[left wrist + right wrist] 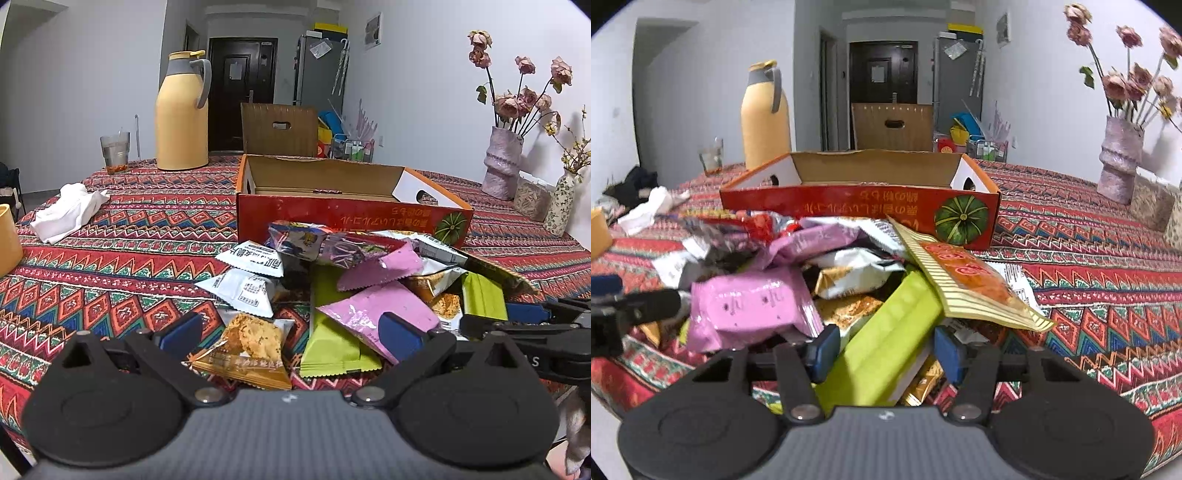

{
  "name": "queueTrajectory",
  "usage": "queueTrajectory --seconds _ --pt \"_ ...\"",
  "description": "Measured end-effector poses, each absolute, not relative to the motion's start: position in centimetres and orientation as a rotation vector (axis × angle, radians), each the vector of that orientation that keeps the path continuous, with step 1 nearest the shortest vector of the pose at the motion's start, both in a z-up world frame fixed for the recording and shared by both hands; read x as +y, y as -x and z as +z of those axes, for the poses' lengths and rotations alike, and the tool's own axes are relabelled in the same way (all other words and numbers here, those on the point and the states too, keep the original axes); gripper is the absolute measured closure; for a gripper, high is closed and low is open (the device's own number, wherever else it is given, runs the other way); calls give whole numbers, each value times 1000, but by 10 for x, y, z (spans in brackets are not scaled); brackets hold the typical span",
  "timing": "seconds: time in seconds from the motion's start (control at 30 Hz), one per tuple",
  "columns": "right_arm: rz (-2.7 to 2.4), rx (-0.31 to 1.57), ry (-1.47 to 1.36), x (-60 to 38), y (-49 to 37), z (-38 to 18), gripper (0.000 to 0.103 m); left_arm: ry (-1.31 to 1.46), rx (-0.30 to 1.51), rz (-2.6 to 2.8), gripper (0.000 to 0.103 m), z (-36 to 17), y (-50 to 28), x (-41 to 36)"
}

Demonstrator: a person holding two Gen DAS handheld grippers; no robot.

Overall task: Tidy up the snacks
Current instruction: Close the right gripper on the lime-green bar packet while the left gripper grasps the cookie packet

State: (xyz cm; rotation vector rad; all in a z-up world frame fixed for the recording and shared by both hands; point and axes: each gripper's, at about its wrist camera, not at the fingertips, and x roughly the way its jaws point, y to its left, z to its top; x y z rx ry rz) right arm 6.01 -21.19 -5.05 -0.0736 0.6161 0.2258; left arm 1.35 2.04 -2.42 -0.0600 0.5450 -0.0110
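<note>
Left hand-held gripper (291, 330) points forward and a little down over the near edge of the snack pile (351, 288). Its blue pads (183, 326) stand wide apart. Between them lie an orange cracker pack (243, 354) and a green bar (332, 332), and the right pad touches or hangs just over a pink pack (373, 314); I cannot tell which. Nothing is held by it.

Behind the pile stands a red box (351, 218) with its top open, its front wall just beside the farthest snacks. Inside I see only bare cardboard. Far left on the desk (110, 258) are a white cloth (68, 210), a glass (115, 151) with something reddish at the bottom, and a yellow jug (183, 114). Far right stands a pink vase (502, 166) with dried roses.

Right hand-held gripper (882, 350) also points forward and a little down, at the right side of the pile. Its jaws are about half open, and a long green bar (886, 339) lies tilted between the pads (823, 350). The left pad seems to touch the bar, but at the right pad a small gap shows, so the bar is not yet pinched. On the far end of this bar rests a striped pack (964, 288) with orange print. A pink pack (750, 306) lies to the left of the bar, near the left pad.
</note>
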Motion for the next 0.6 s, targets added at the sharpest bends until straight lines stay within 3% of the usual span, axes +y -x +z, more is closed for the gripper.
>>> queueTrajectory --seconds 0.23,0.47,0.6 --pt "234 643 147 -220 -67 -48 58 68 549 -10 0 -25 -15 23" --pt "212 657 159 -213 -79 -51 60 68 552 -8 0 -26 -16 22" --pt "212 643 139 -214 -79 -51 69 72 554 -5 0 -27 -16 23"
